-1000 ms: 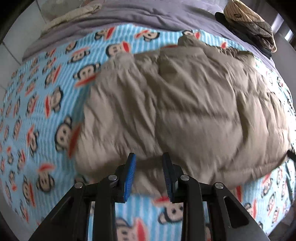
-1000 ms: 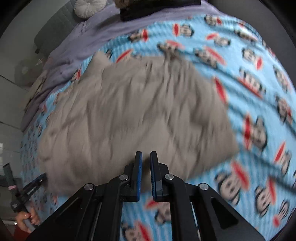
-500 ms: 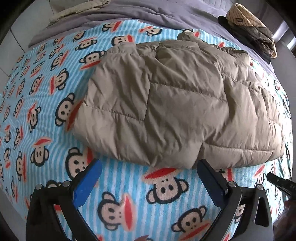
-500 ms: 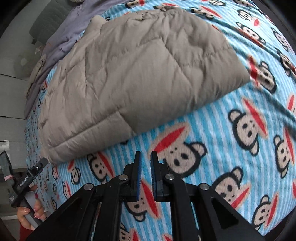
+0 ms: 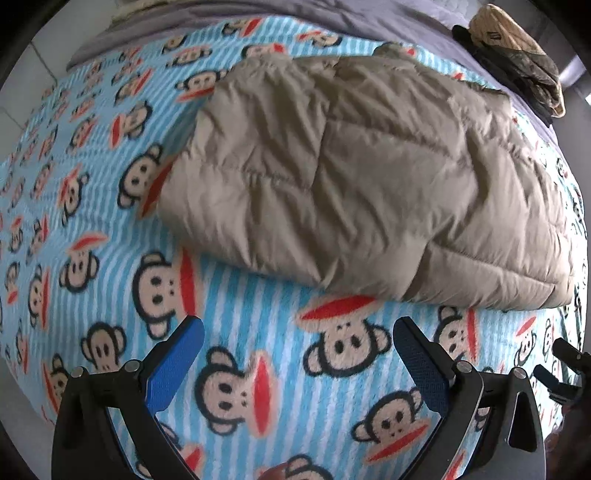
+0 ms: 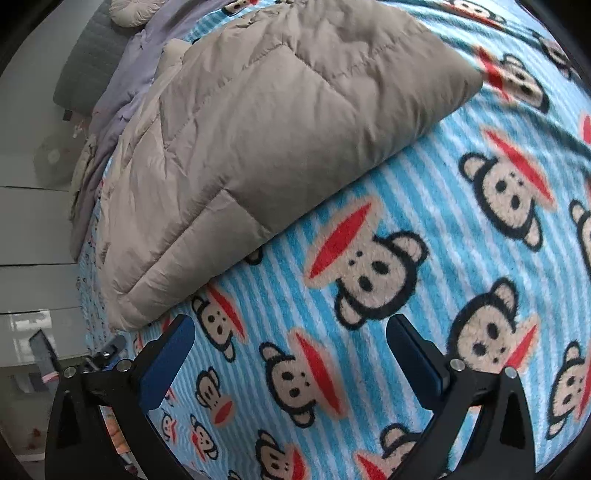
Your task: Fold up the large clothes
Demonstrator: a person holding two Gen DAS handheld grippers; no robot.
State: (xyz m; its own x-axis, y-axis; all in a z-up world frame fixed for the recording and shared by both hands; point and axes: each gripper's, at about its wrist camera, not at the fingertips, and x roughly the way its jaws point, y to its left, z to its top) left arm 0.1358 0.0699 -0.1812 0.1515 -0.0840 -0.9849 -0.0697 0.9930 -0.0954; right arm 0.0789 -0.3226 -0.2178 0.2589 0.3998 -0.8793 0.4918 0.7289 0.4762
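Note:
A tan quilted puffer jacket (image 5: 362,177) lies folded on a blue striped blanket with monkey faces (image 5: 92,206). It also shows in the right wrist view (image 6: 266,140). My left gripper (image 5: 297,332) is open and empty, hovering over the blanket just short of the jacket's near edge. My right gripper (image 6: 290,328) is open and empty, over the blanket near the jacket's near corner. The right gripper's tip (image 5: 565,365) shows at the lower right of the left wrist view, and the left gripper (image 6: 107,354) at the lower left of the right wrist view.
A pile of folded dark and tan clothes (image 5: 517,51) lies at the far right on a purple-grey sheet (image 5: 258,11). A round cushion (image 6: 136,11) and grey headboard (image 6: 88,66) sit at the bed's far end. The bed edge runs along the left.
Both grippers let go of the jacket and drew back from it. The left opened half a second ago, the right just now. The jacket has settled flat on the blanket.

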